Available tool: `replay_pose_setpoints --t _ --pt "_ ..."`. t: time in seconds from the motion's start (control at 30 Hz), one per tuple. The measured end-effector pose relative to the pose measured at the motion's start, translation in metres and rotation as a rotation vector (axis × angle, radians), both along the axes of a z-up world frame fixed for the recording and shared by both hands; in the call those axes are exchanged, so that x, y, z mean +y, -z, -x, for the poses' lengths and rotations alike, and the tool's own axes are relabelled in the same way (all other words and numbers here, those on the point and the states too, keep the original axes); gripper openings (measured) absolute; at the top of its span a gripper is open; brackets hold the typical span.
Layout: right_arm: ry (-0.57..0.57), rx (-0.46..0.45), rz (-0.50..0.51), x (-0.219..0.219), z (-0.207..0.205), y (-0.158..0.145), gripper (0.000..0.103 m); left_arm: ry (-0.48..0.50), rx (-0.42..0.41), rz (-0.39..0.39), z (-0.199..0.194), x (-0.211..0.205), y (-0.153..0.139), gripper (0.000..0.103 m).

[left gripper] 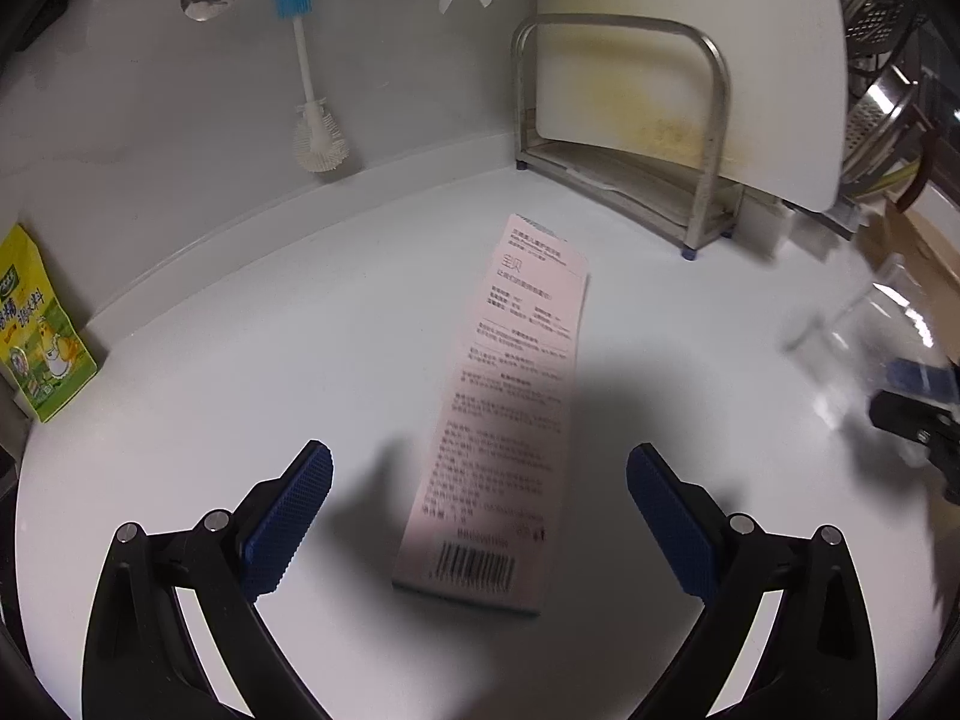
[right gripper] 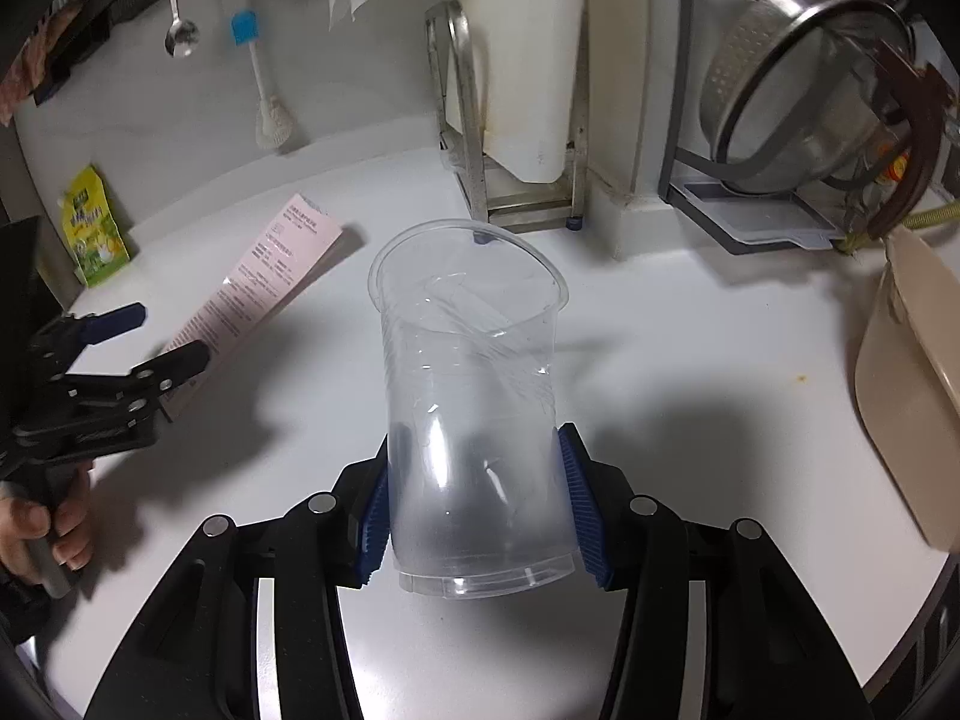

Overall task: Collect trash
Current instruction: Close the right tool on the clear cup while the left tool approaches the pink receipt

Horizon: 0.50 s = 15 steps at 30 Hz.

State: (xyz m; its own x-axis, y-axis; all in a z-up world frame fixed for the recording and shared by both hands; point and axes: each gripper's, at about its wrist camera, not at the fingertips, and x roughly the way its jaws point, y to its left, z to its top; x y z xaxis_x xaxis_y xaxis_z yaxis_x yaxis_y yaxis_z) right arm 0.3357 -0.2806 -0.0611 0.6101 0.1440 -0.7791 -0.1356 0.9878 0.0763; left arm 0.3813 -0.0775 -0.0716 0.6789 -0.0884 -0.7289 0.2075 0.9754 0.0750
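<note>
Between the blue pads of the right gripper (right gripper: 474,510) clamped a clear plastic cup (right gripper: 471,396), raised over the white counter (right gripper: 690,360); beside it lay flat a pink box (left gripper: 510,408); above that box hovered the left gripper (left gripper: 480,516), spread wide, holding nothing.

Lying flat mid-counter (left gripper: 180,420), a printed box (left gripper: 504,408); standing at the left edge, a packet (left gripper: 42,330); at the back edge, a rack (left gripper: 630,138) holding a board (left gripper: 690,60); right of the box, a cup (right gripper: 468,396); at the right edge, a tray (right gripper: 912,384).
</note>
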Motion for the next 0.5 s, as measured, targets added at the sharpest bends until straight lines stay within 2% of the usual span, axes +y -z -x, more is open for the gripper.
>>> replay_pose_setpoints --t 0.5 --pt "0.008 -0.02 -0.064 -0.009 0.007 -0.004 0.049 -0.025 0.144 0.002 -0.044 -0.008 0.021 0.097"
